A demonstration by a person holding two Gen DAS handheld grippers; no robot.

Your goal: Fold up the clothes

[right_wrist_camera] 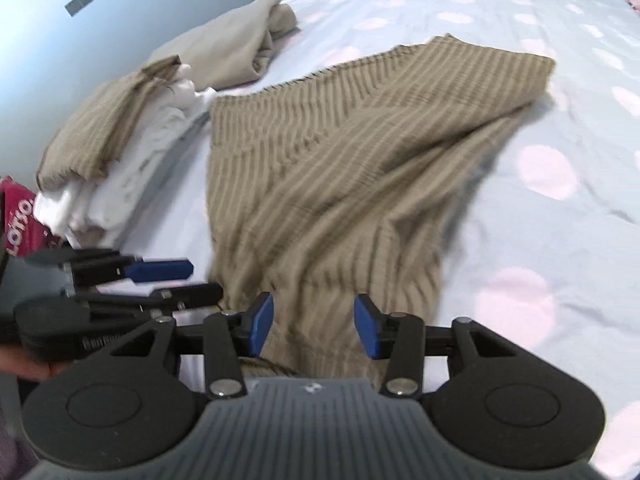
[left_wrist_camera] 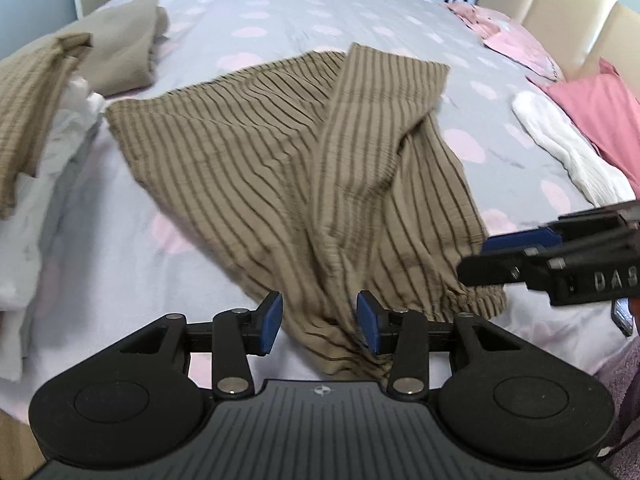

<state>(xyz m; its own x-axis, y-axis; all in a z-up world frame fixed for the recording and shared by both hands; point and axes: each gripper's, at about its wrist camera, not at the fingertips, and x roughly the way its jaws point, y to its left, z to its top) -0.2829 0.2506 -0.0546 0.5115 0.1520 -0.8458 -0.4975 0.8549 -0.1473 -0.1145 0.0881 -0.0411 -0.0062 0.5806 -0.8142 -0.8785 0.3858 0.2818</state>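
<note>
Tan striped trousers (left_wrist_camera: 280, 160) lie spread on the bed, one leg folded across the other, waistband toward me. They also show in the right wrist view (right_wrist_camera: 320, 160). My left gripper (left_wrist_camera: 318, 326) is open, its blue pads either side of the bunched waistband. My right gripper (right_wrist_camera: 314, 326) is open over the waistband too, pads apart. The right gripper shows at the right edge of the left wrist view (left_wrist_camera: 540, 252). The left gripper shows at the left of the right wrist view (right_wrist_camera: 132, 280).
The bed cover (left_wrist_camera: 280, 12) is grey with pink spots. A pile of tan and white clothes (left_wrist_camera: 48, 120) lies to the left. A white garment (left_wrist_camera: 568, 152) and pink garments (left_wrist_camera: 592, 108) lie to the right, by a cream headboard (left_wrist_camera: 560, 4).
</note>
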